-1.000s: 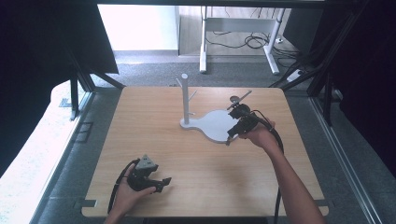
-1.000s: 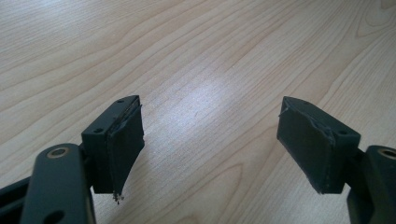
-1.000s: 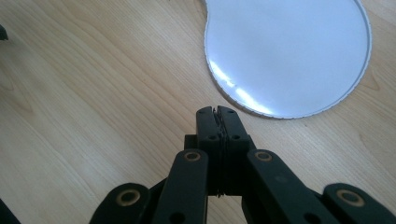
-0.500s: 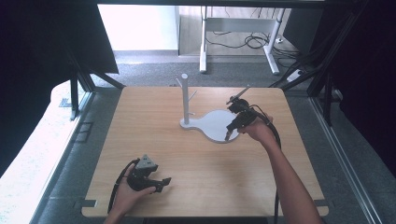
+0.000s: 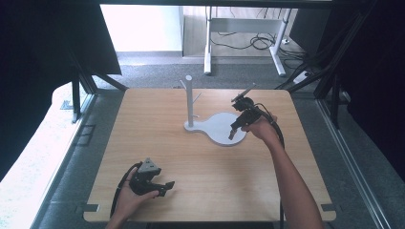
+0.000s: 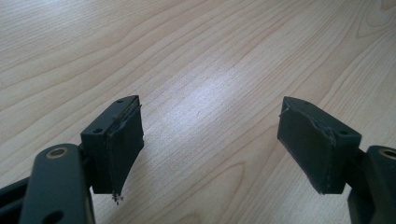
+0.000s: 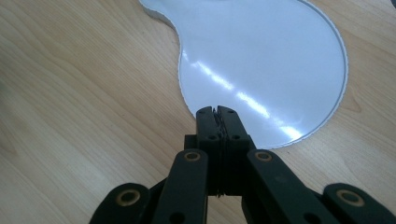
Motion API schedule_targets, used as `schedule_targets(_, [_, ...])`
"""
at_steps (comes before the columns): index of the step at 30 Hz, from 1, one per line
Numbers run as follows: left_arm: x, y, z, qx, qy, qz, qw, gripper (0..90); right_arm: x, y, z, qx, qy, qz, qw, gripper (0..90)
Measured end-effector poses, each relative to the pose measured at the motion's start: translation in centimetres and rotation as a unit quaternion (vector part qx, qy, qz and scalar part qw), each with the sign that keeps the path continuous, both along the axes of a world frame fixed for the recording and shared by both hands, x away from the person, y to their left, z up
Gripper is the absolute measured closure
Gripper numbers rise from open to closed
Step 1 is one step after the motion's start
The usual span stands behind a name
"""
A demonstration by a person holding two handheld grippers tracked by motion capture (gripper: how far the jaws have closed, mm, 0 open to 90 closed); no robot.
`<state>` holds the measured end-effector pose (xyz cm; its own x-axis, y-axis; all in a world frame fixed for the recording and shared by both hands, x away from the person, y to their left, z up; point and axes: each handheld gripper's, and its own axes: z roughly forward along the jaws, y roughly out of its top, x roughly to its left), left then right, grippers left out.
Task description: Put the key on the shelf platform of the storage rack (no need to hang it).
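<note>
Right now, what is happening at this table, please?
A person works at a wooden table with a claw in each hand. The right claw is shut with nothing between its jaws, and it hangs over the near edge of the white stand's round base; whether it touches the base cannot be told. The stand's post is upright with small pegs. The left claw is open and low over bare wood near the table's front.

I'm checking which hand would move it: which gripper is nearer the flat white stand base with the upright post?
Right. The right gripper hangs over the flat white stand base, jaws shut. The left gripper sits open near the wooden table's front-left edge, far away.
</note>
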<state>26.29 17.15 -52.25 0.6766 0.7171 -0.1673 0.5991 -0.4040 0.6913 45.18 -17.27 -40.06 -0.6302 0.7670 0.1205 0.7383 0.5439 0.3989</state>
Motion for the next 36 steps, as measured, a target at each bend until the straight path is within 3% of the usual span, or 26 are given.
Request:
schedule_targets(25, [0.1, 0.3, 0.1, -0.001, 0.001, 0.002, 1.0000, 22.8, 3.8, 1.9, -1.3, -0.019, 0.009, -0.009, 0.9997, 89.5])
schedule_targets(36, [0.1, 0.4, 0.2, -0.001, 0.000, 0.001, 1.0000, 22.7, 5.7, 2.4, -3.0, -0.026, 0.021, -0.014, 0.9993, 89.5])
